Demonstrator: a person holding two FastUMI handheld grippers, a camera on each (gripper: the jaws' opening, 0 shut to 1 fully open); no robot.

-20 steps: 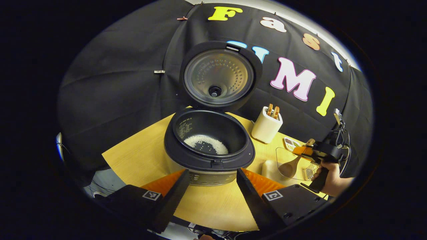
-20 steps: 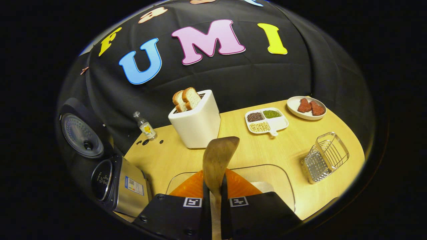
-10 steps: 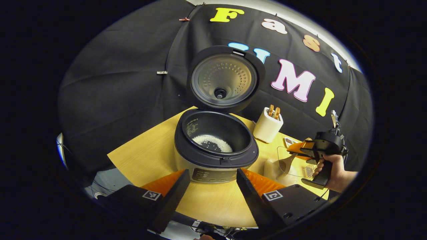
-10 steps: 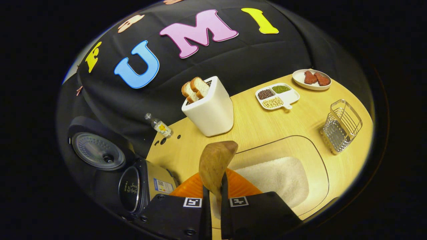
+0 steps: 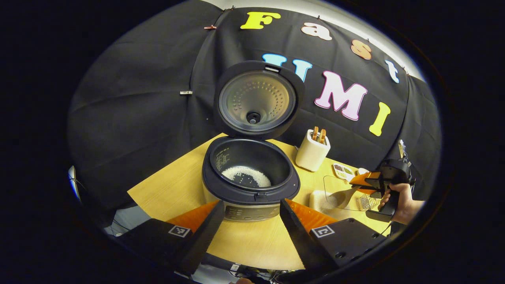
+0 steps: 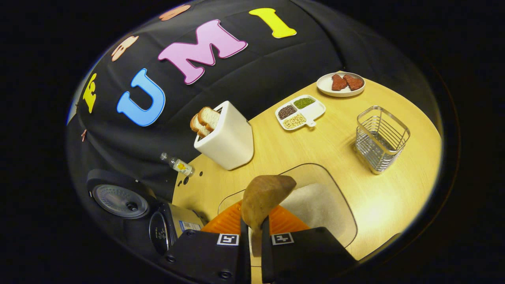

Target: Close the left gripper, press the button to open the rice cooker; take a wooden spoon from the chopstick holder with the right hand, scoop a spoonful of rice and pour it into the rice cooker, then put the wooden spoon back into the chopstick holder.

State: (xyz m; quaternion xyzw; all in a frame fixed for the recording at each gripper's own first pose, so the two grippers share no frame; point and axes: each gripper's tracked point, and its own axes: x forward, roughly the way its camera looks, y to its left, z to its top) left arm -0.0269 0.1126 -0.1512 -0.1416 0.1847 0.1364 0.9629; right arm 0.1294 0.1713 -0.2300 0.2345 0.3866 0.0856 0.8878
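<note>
The rice cooker [image 5: 250, 173] stands open near the middle of the surface [image 5: 173, 189], lid up, with a thin layer of rice [image 5: 245, 176] already in the bottom of its pot. The left tongs [image 5: 249, 221] hang just in front of it, spread wide and holding nothing. To the right, the right tongs [image 6: 252, 236] are pinched narrowly on the handle of the wooden spoon [image 6: 263, 199], whose bowl points down toward the heap of rice in the clear container [image 6: 315, 205]; from the left gripper view the spoon's bowl seems to be at or just in the grains. The spoon should be light and stiff, but its smooth wood could twist between the tongs once loaded, so a firm hold well up the handle looks right. Loose rice will slide off if the bowl tips, so I judge a level carry to the cooker is needed. A white holder [image 6: 227, 140] with sliced bread stands farther back.
</note>
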